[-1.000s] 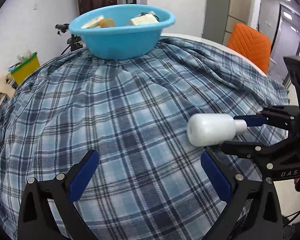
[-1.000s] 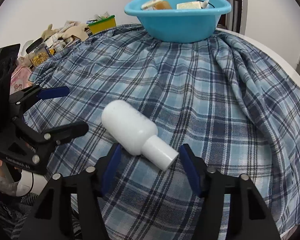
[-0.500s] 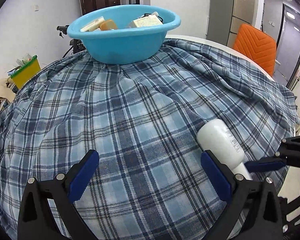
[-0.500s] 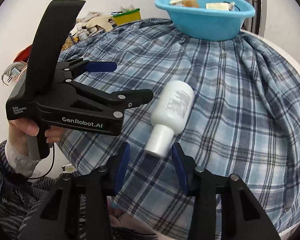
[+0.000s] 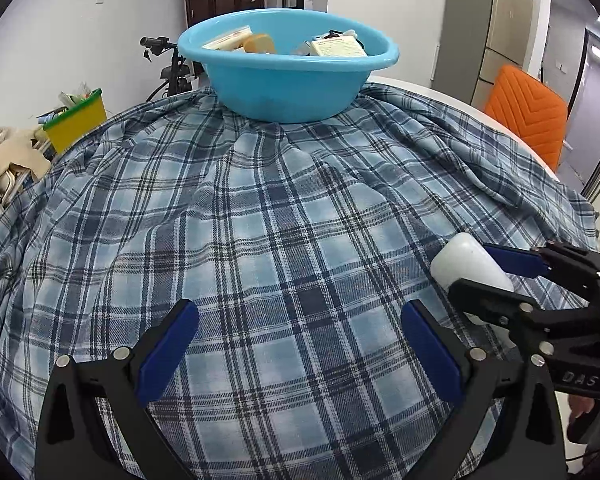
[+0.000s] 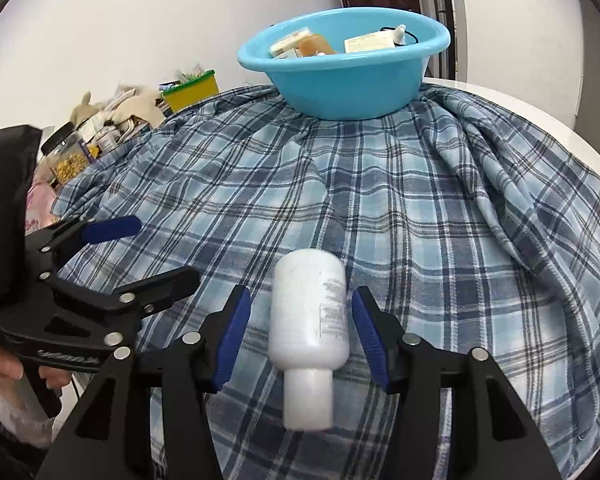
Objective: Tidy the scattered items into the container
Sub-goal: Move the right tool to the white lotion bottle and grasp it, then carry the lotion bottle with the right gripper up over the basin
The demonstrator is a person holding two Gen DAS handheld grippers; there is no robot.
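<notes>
Legible writing: "DAS" on the right gripper (image 5: 496, 276) body, seen at 4 o'clock in the left wrist view. Label print on the white bottle (image 6: 308, 316) is too small to read, as is the lettering on the left gripper (image 5: 300, 344).

The bottle lies on the plaid cloth (image 6: 420, 220), cap toward the camera, between the blue pads (image 6: 232, 336) of the right gripper with a gap on either side; the jaws have just been opening, so the claw is released. Half a second ago the bottle lay slantwise with only its cap between narrower jaws.

Left gripper: released, jaws wide over bare cloth. The blue basin (image 5: 288, 64), at 12 o'clock, holds boxes, well apart from the bottle
</notes>
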